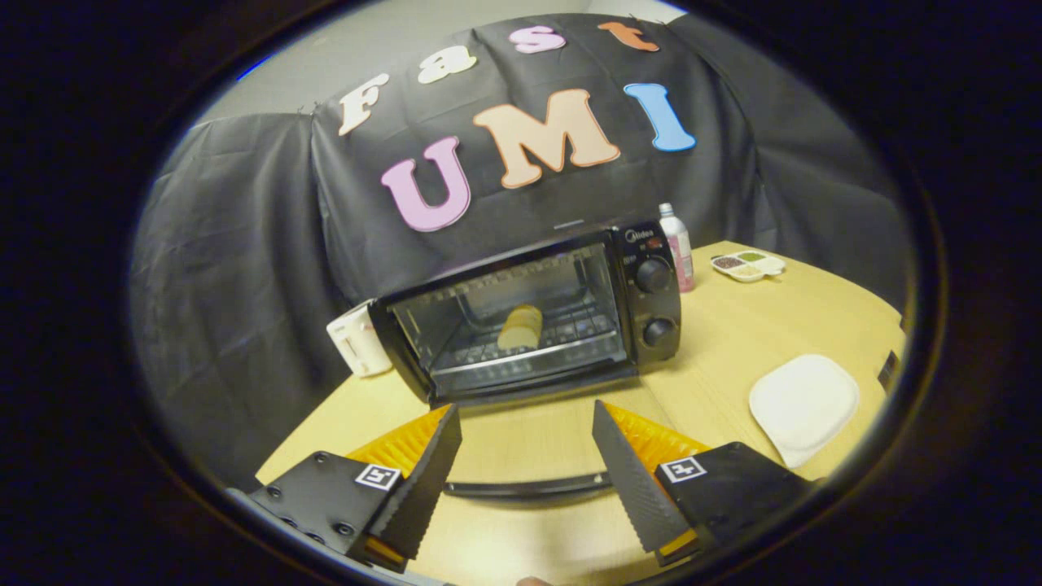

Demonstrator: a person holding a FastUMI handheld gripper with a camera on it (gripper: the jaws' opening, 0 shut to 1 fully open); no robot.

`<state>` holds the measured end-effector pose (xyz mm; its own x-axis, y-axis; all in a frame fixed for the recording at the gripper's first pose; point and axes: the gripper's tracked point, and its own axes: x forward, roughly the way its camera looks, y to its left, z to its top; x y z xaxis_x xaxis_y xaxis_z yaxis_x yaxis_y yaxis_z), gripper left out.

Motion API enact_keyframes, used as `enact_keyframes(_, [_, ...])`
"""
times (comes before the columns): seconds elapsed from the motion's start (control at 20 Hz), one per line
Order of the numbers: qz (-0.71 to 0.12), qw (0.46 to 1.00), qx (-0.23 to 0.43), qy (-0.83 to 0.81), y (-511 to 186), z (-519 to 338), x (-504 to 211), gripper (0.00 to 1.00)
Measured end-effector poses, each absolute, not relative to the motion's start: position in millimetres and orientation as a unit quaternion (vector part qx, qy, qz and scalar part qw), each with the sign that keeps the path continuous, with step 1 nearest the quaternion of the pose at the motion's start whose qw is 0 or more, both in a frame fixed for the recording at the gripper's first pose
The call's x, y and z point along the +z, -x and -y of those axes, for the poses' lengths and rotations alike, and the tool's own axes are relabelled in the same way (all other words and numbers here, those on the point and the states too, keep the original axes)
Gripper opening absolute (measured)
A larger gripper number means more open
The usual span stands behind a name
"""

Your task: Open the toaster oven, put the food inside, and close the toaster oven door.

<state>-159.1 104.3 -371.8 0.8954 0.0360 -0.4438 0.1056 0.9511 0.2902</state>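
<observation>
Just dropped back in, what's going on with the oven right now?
The toaster oven sits on the wooden table with its door folded down flat, handle toward the gripper. A piece of bread already lies on the rack inside. The hand-held gripper is open and holds nothing, its fingers either side of the door handle. An empty white plate lies to the right. What remains is closing the door.

Wooden table (733, 342) carries toaster oven (529, 313); white plate (803, 403); bottle (677, 246); sectioned dish (747, 265).
</observation>
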Motion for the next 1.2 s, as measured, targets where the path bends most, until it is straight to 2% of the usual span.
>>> enact_keyframes(0.55, [-0.293,0.948,-0.030,-0.119,220.3,-103.2,-426.3,1.00])
enact_keyframes(1.2, [-0.303,0.951,-0.019,-0.062,204.5,-98.6,-456.6,0.99])
